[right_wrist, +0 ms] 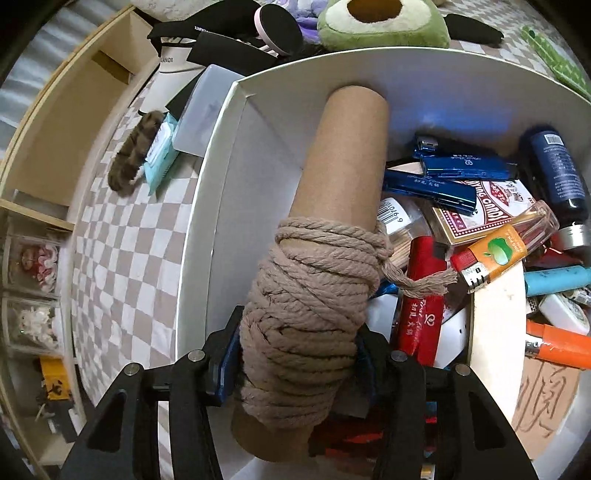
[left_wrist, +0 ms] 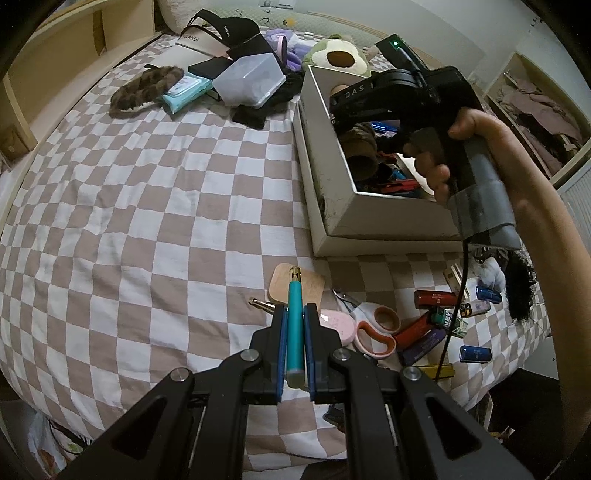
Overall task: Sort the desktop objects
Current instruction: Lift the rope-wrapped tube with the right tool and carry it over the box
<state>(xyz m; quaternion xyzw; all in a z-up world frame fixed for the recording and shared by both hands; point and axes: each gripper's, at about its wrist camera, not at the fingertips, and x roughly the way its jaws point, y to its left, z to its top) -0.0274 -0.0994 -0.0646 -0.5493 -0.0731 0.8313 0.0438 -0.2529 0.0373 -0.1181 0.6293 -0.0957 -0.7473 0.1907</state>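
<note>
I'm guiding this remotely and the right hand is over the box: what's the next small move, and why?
Probably lower a little and let go. The right gripper has its fingers on the rope spool, which already sits inside the white box beside the lighters. The left gripper can wait with its teal pen.

A bed [left_wrist: 129, 192] under a brown-and-white checked cover fills the room's middle, with a pale wooden shelf unit [left_wrist: 74, 33] along its far left side, an open wardrobe [left_wrist: 535, 110] of hanging clothes at the right, and a plain pale wall [left_wrist: 461, 22] behind.
</note>
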